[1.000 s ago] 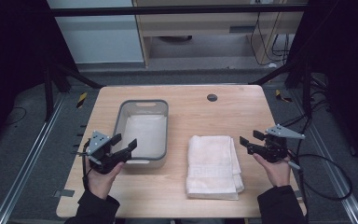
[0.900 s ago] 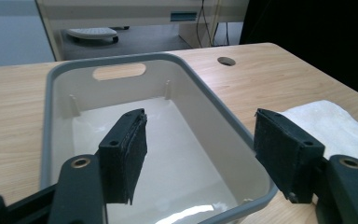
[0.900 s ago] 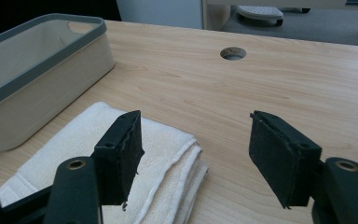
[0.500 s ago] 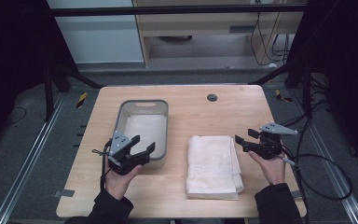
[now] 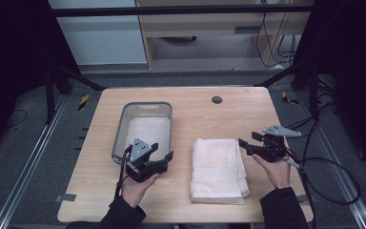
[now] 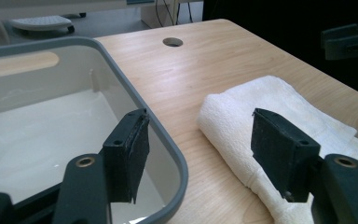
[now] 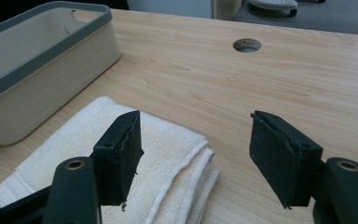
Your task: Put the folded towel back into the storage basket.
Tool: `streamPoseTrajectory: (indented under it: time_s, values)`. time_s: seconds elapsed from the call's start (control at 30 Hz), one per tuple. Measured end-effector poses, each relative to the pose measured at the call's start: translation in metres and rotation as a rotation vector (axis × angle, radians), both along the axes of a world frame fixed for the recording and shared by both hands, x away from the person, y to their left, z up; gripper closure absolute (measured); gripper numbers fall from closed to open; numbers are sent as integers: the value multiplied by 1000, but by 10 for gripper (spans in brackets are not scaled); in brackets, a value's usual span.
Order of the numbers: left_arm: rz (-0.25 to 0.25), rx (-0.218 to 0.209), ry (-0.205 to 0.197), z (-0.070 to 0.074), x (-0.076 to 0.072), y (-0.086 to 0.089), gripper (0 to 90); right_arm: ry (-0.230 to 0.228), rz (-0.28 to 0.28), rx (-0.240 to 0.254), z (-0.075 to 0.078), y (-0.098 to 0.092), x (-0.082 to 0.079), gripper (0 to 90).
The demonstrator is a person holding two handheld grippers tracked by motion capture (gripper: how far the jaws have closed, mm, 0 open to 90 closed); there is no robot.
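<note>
High view catches both hands, left gripper (image 5: 164, 153) and right gripper (image 5: 246, 142) spread wide, left's jaws just narrowing with nothing between, one folded towel (image 5: 218, 168), one grey-rimmed bin (image 5: 119, 135), gripper views add towel's layered edge.

A grey-rimmed plastic tub (image 5: 145, 125) sits on the light wooden table (image 5: 205, 114), left of centre. Just right of it, nearer the person, lies a folded white towel (image 5: 218, 169). A round cable hole (image 5: 216, 99) lies behind the towel, toward the far edge.
</note>
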State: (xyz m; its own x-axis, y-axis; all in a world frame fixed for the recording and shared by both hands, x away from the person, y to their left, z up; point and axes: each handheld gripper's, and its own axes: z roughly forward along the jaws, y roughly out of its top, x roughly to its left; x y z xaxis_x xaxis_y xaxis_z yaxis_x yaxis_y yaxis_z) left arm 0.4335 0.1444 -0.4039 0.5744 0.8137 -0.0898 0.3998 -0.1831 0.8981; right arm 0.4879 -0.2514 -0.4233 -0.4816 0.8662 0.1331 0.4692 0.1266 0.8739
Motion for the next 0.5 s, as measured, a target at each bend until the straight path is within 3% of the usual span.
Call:
streamPoseTrajectory:
  time_s: [0.23,0.5]
  values:
    - [-29,25,25,-12,-1,-13,367,0,8,-9,-3,1,2,343]
    - [-67,55,51,-23,-4,-28,368,38,21,-36,-15,6,6,343]
